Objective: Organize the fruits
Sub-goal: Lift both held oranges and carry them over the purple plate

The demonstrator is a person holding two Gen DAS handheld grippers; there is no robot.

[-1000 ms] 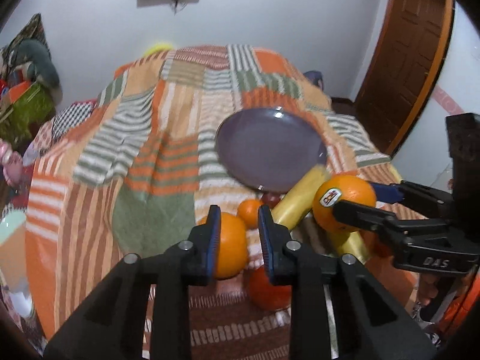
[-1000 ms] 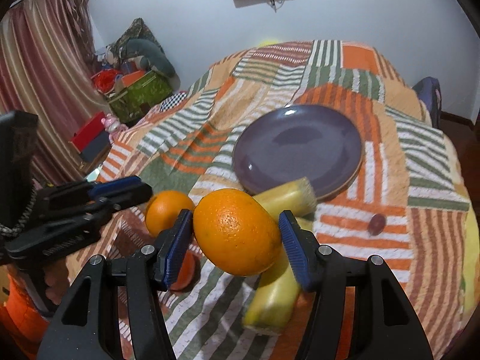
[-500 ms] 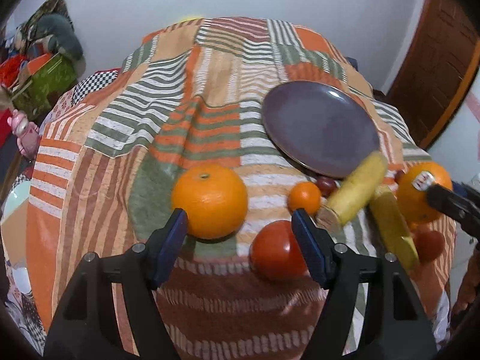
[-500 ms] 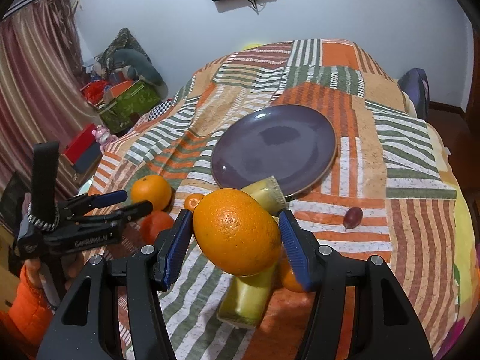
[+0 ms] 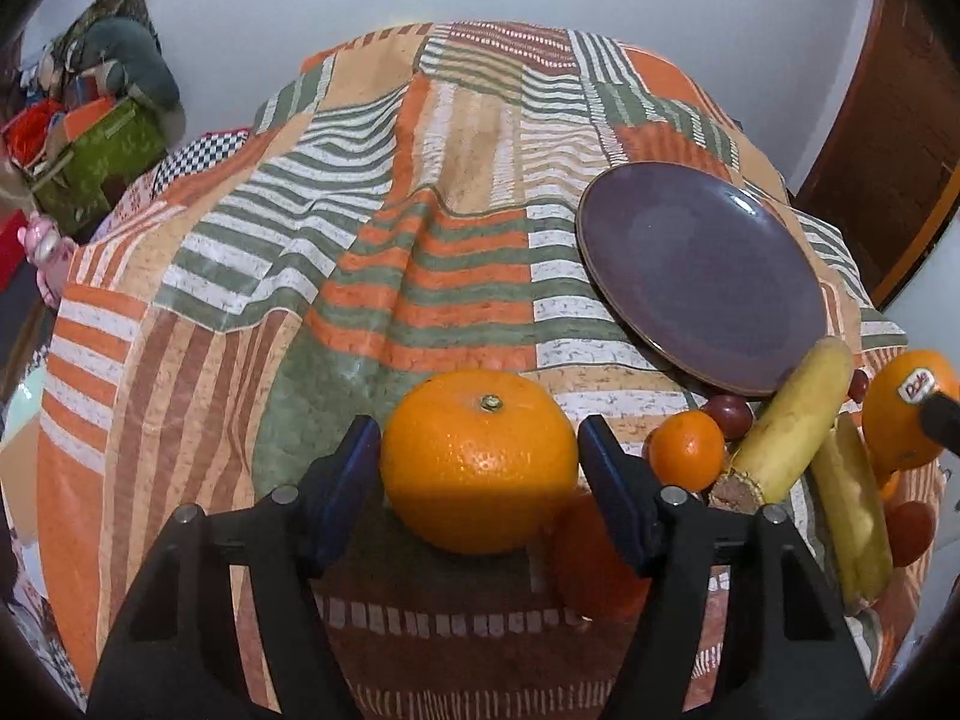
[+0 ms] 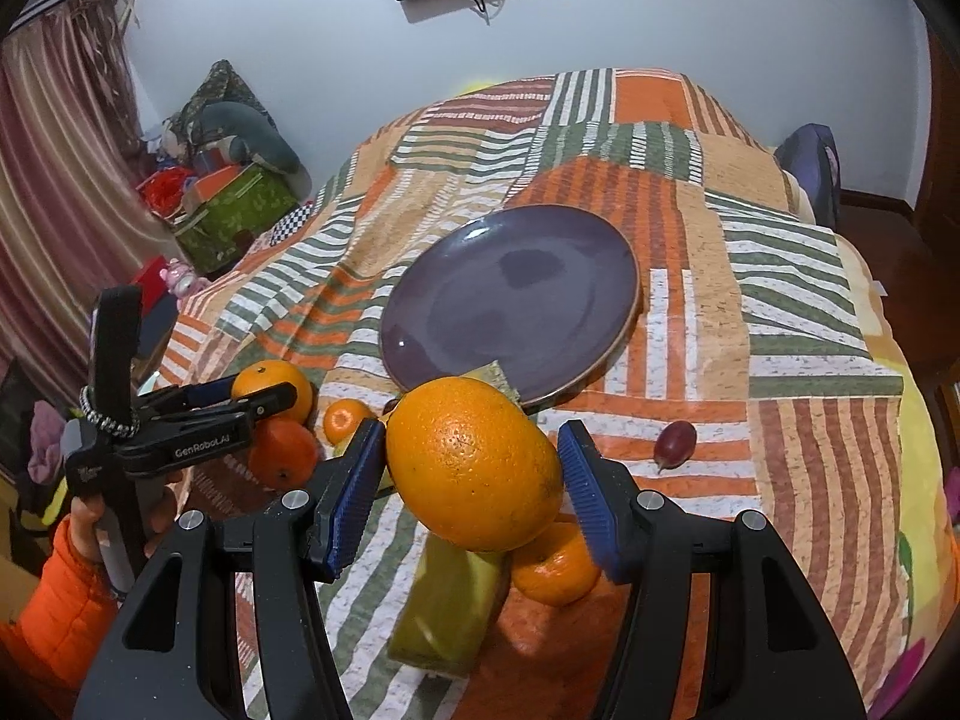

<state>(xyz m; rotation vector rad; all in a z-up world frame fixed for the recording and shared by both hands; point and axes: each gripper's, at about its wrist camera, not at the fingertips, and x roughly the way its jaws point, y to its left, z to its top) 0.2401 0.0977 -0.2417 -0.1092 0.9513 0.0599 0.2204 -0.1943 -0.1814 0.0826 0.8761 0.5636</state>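
Left gripper [image 5: 480,468]: jaws spread around big orange [image 5: 479,461] on striped cloth [image 5: 420,276], small gaps both sides. Right gripper [image 6: 471,480]: jaws pinching second orange [image 6: 474,471], lifted above bananas [image 6: 447,606]. Purple plate [image 6: 516,300] just behind. Small mandarin [image 5: 687,450] and grape [image 6: 675,441] near.

"Dole" on orange [image 5: 909,414]; "GenRobot.AI" on left gripper [image 6: 264,399].
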